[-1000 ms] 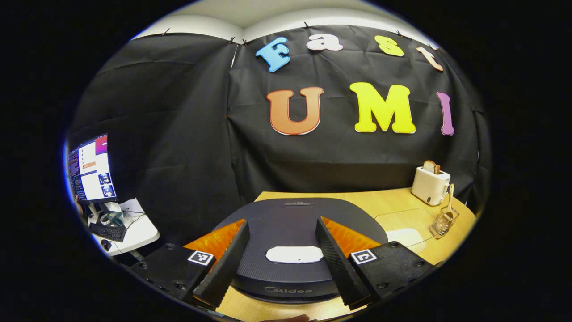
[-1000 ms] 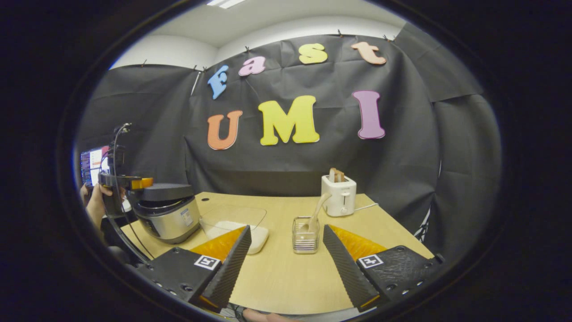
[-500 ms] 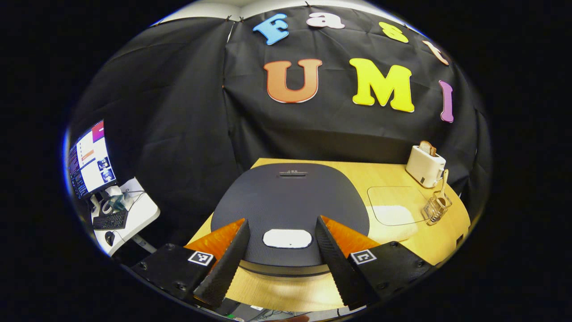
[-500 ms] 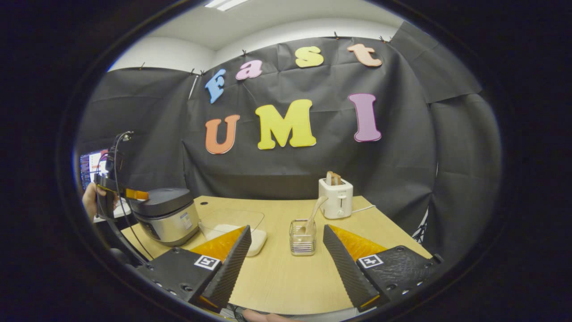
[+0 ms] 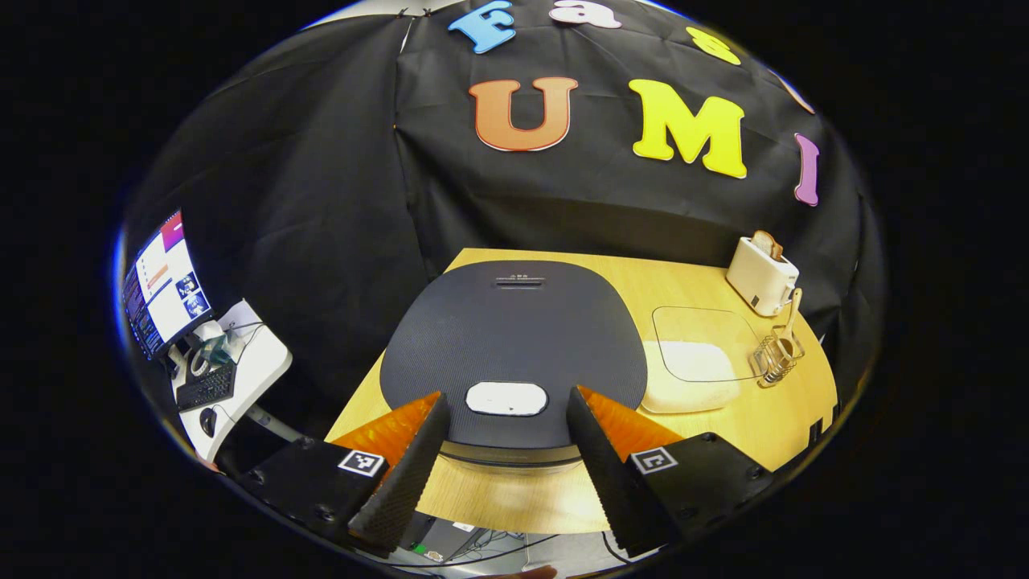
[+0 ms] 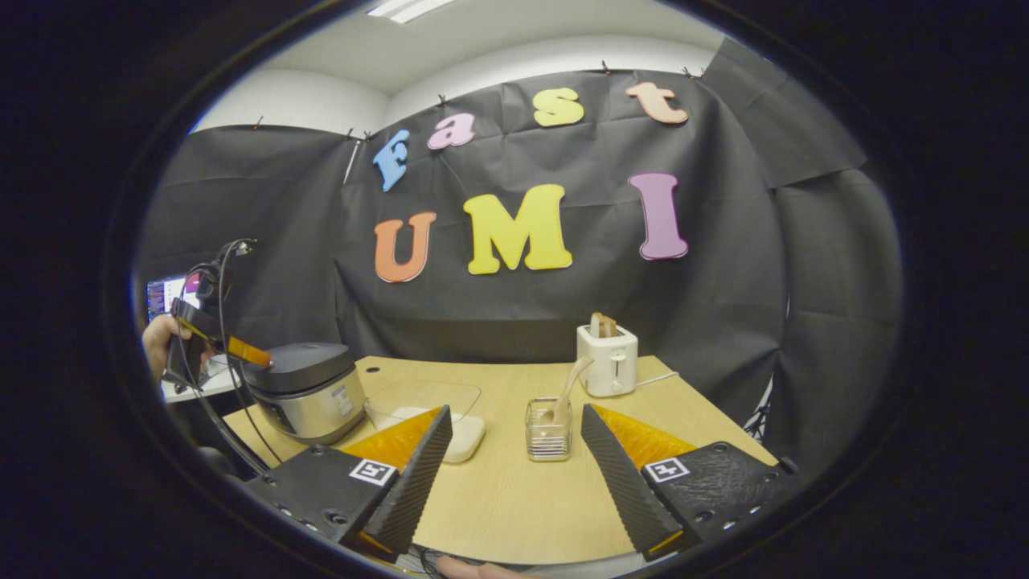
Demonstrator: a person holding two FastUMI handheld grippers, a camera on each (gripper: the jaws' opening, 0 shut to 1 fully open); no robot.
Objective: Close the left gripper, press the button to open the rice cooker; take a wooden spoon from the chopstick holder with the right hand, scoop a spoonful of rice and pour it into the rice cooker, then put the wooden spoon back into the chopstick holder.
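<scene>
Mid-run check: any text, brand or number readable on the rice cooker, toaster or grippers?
Nothing can be quoted:
mark on the rice cooker lid: too small to read.
sticker on its side: blurred, unreadable.
toaster: no text visible.
left gripper, right gripper: square coded markers, no words.

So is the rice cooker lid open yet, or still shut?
Shut. The rice cooker lid lies flat on the body in both views, and the left hand-held gripper, fingers spread, hovers above the button.

My left gripper (image 5: 500, 458) hung above the closed rice cooker (image 5: 514, 346), jaws apart, its white button (image 5: 506, 399) between my fingers (image 5: 402, 482). Off right stood the chopstick holder (image 5: 773, 359) with its wooden spoon (image 5: 792, 310).
</scene>
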